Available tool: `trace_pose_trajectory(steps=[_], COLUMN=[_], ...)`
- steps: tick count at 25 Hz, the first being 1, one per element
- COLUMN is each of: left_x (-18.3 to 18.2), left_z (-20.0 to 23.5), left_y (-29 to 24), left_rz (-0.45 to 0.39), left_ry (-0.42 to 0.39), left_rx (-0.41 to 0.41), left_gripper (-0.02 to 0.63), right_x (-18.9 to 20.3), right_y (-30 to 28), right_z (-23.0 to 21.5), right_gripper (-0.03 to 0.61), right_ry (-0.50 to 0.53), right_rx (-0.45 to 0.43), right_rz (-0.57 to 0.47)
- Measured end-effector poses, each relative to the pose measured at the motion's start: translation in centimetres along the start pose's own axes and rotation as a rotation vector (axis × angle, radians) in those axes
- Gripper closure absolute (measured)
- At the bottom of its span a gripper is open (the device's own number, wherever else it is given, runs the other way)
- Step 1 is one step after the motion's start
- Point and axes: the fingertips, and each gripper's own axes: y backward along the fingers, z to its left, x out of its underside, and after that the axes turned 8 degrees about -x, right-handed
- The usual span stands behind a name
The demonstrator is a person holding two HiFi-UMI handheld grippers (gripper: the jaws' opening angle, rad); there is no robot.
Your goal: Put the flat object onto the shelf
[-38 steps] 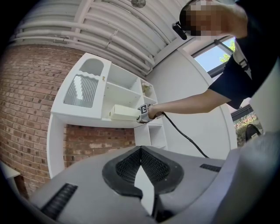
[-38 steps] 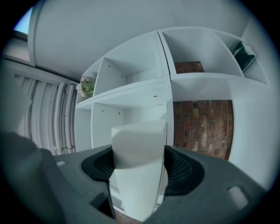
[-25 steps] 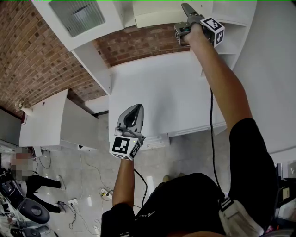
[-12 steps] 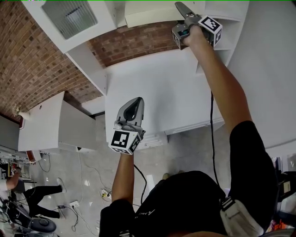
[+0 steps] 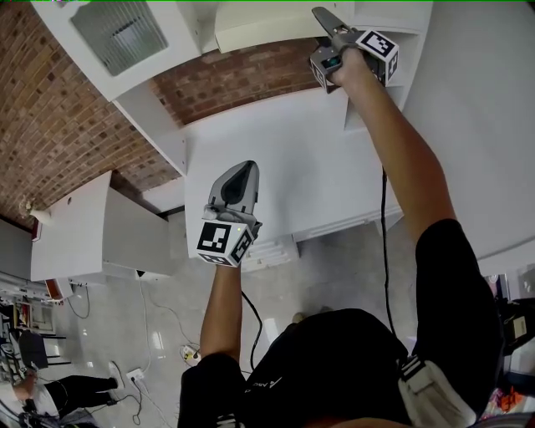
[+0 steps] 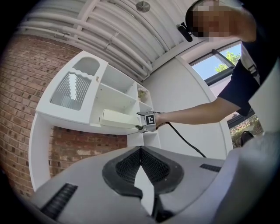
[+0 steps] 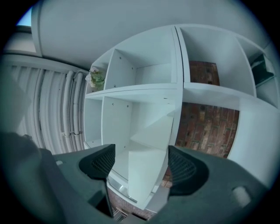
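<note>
Flat cream box (image 5: 266,25) at top centre of the head view, lying on the bottom board of the white shelf unit (image 5: 201,25), just above the bare brick wall (image 5: 242,79). In the left gripper view, visible left of centre as a pale slab along that board's front. In the right gripper view, near end of the box in the lower middle of the frame, between the jaws of the right gripper (image 7: 141,164). Apparently reaching a little past the board's front edge, though hard to be sure. Jaws spread wide, having just been opening. A sliver of gap at the left pad, the right pad close alongside but seemingly not pressing, so no real grip. Judged from that: carrying and setting down done, weight on the shelf, release as good as made. Left to do: draw the right gripper back clear of the box without dragging it along, and perhaps nudge the end further in if overhanging. Left gripper (image 5: 241,171) at centre left of the head view, well apart from shelf and box, jaws closed together on nothing, with no evident part in the placing.
</note>
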Motion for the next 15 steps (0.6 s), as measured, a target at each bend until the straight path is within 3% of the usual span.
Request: trace_pose_trajectory(steps=[7, 11, 13, 15], left_x=[-1.2, -2.2, -2.6, -2.9], left_z=[-0.7, -1.6, -2.1, -2.8], left_y=[1.2, 1.7, 2.0, 2.3], left_rz=[-0.012, -0.026, -0.03, -0.034], left_ry=[-0.002, -0.004, -0.002, 0.002], left_rx=[0.005, 0.019, 0.026, 0.032], left_gripper=[0.615, 0.615, 0.615, 0.615], right_x=[0.5, 3.6, 5.2, 6.8], right_y=[3.0, 5.4, 7.1, 8.9], right_z=[1.6, 3.7, 4.4, 5.1], right_gripper=[0.215, 0.216, 0.234, 0.293], right_ry=[0.033, 0.107, 0.149, 0.183], right_rx=[0.002, -0.024, -0.043, -0.071], right_rz=[0.002, 0.069, 0.114, 0.156])
